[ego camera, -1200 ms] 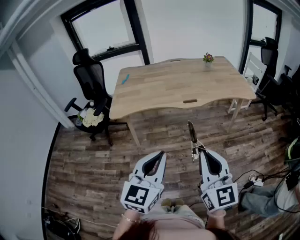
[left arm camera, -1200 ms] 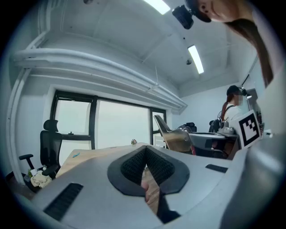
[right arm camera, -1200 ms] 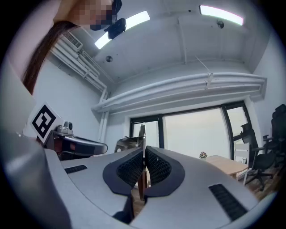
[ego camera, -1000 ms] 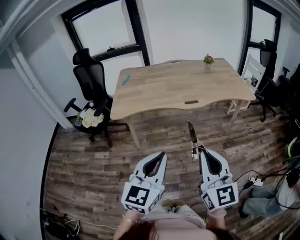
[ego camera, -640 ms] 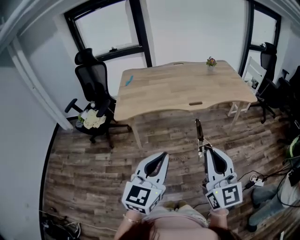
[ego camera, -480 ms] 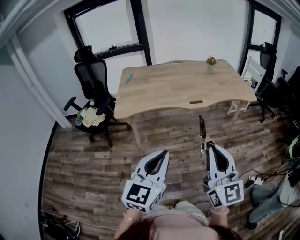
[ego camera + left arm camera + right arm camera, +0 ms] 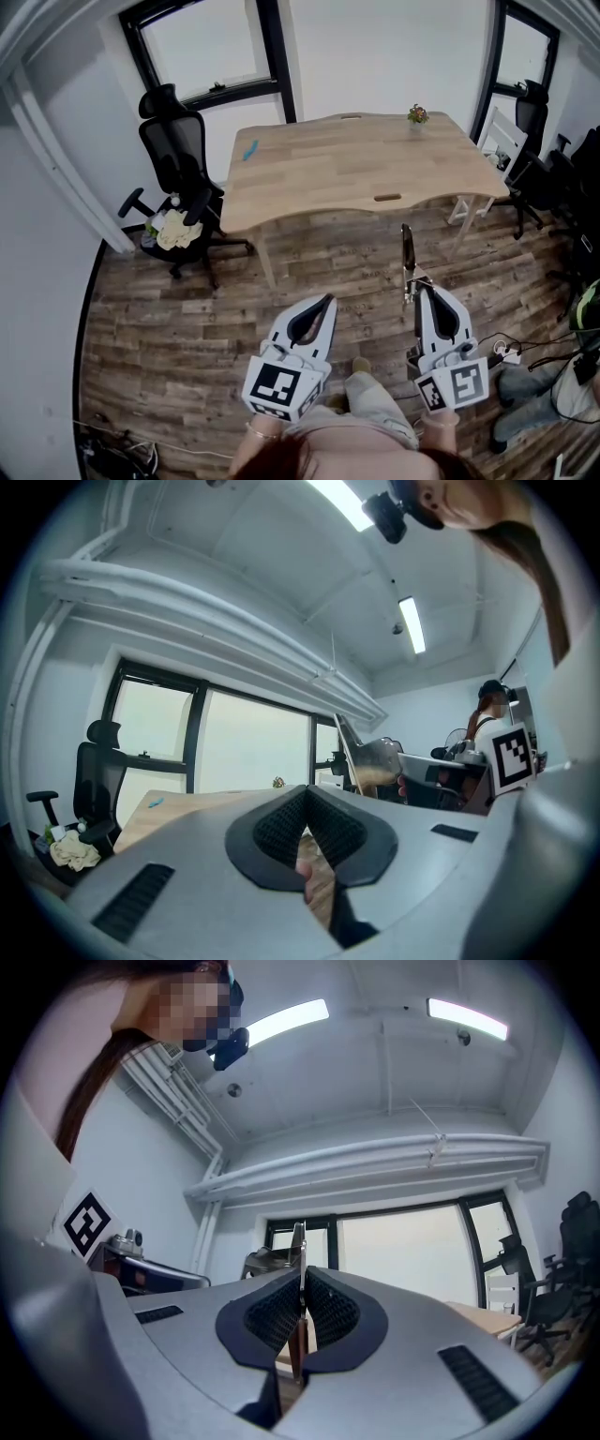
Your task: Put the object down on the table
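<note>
My right gripper [image 7: 416,289] is shut on a thin metal utensil [image 7: 407,251] with a brown handle. Its slim end sticks out ahead of the jaws, over the floor and short of the table. In the right gripper view the utensil [image 7: 298,1239] stands edge-on, pinched between the pads. It also appears in the left gripper view, where the utensil [image 7: 355,762] is off to the right. My left gripper [image 7: 326,302] is shut with nothing in it. The light wooden table [image 7: 356,164] stands ahead of both grippers.
On the table lie a blue item [image 7: 249,150] at the left, a small potted plant [image 7: 416,114] at the back right and a small brown piece [image 7: 386,198] at the front edge. A black office chair [image 7: 173,141] with a cloth stands left; more chairs and a seated person [image 7: 539,394] are right.
Both grippers have drifted slightly forward toward the table, and one of my feet now shows below them. The right gripper still pinches the utensil; neither gripper's jaws changed.
</note>
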`<control>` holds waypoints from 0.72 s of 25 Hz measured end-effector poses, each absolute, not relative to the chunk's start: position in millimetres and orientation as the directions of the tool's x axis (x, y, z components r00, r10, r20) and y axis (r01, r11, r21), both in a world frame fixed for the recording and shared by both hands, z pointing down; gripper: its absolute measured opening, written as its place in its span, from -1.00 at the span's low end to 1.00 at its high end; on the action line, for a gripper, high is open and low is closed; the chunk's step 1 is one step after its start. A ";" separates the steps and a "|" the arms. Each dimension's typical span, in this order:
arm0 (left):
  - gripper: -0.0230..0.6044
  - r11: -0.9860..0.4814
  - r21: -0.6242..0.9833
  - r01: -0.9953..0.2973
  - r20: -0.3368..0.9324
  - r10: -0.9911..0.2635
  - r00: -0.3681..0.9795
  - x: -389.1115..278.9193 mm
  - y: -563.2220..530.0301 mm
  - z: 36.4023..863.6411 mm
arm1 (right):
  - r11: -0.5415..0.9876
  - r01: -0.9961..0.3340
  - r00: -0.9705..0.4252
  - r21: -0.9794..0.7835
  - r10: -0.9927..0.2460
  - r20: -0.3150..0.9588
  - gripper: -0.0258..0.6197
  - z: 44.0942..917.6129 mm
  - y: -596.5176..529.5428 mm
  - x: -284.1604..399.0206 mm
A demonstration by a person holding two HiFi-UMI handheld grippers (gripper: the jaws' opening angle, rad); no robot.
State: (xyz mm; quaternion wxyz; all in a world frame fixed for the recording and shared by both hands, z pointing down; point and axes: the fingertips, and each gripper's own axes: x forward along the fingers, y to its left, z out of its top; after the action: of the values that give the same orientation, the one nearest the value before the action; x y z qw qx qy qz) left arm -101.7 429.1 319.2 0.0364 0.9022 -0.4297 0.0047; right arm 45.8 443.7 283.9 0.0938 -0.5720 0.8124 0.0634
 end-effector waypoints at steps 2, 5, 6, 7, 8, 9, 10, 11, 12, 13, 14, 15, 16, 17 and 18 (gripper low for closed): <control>-0.92 -0.627 0.064 -0.776 0.042 -0.775 0.630 -97.4 424.6 319.8 | 0.340 -0.940 -0.332 0.001 -0.917 -0.222 -0.92 285.6 439.5 48.4; -0.92 -0.627 0.066 -0.776 0.042 -0.775 0.630 -89.3 413.6 320.9 | 0.348 -0.937 -0.341 0.007 -0.915 -0.216 -0.92 287.0 429.0 52.7; -0.92 -0.627 0.067 -0.776 0.044 -0.775 0.630 -85.7 409.3 321.5 | 0.350 -0.937 -0.343 0.008 -0.914 -0.216 -0.92 287.1 424.8 55.0; -0.92 -0.626 0.069 -0.777 0.046 -0.776 0.629 -81.8 405.0 321.6 | 0.352 -0.936 -0.346 0.009 -0.913 -0.216 -0.92 287.2 420.6 57.8; -0.92 -0.625 0.070 -0.778 0.047 -0.776 0.628 -77.8 400.5 321.7 | 0.355 -0.935 -0.349 0.011 -0.912 -0.215 -0.92 287.5 416.2 60.8; -0.92 -0.624 0.069 -0.778 0.048 -0.777 0.628 -74.0 395.8 322.1 | 0.358 -0.934 -0.352 0.013 -0.911 -0.213 -0.92 288.2 411.7 63.7; -0.92 -0.624 0.067 -0.778 0.048 -0.777 0.627 -70.4 390.9 322.9 | 0.360 -0.933 -0.355 0.015 -0.911 -0.210 -0.92 289.3 406.9 66.6; -0.92 -0.625 0.065 -0.778 0.048 -0.777 0.628 -66.9 385.6 323.7 | 0.361 -0.933 -0.356 0.017 -0.911 -0.207 -0.92 290.6 401.6 69.4; -0.92 -0.625 0.064 -0.778 0.048 -0.777 0.628 -63.4 379.8 324.3 | 0.361 -0.933 -0.356 0.017 -0.912 -0.205 -0.92 291.9 395.6 72.4; -0.92 -0.625 0.063 -0.778 0.048 -0.776 0.628 -59.9 373.5 324.7 | 0.361 -0.933 -0.356 0.016 -0.912 -0.204 -0.92 293.1 389.1 75.4; -0.92 -0.626 0.065 -0.777 0.048 -0.776 0.629 -56.3 367.0 325.1 | 0.361 -0.932 -0.357 0.015 -0.912 -0.203 -0.92 294.2 382.4 78.5; -0.92 -0.625 0.068 -0.777 0.049 -0.776 0.629 -52.6 360.6 325.7 | 0.362 -0.932 -0.358 0.015 -0.912 -0.201 -0.92 295.1 376.1 81.5; -0.92 -0.625 0.071 -0.777 0.052 -0.776 0.629 -48.8 354.6 326.2 | 0.363 -0.932 -0.358 0.015 -0.912 -0.200 -0.92 295.9 370.1 84.6; -0.92 -0.626 0.070 -0.777 0.055 -0.775 0.630 -44.9 348.6 326.6 | 0.363 -0.932 -0.358 0.015 -0.912 -0.199 -0.92 296.5 364.3 87.8; -0.92 -0.627 0.068 -0.776 0.057 -0.774 0.631 -41.1 342.5 326.9 | 0.361 -0.932 -0.357 0.014 -0.913 -0.197 -0.92 297.1 358.3 91.5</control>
State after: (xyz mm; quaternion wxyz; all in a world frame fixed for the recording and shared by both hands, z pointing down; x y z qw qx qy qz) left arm -41.1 342.5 326.9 0.0430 0.9019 -0.4297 0.0114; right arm 91.5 358.3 297.1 0.0779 -0.5618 0.8213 0.0617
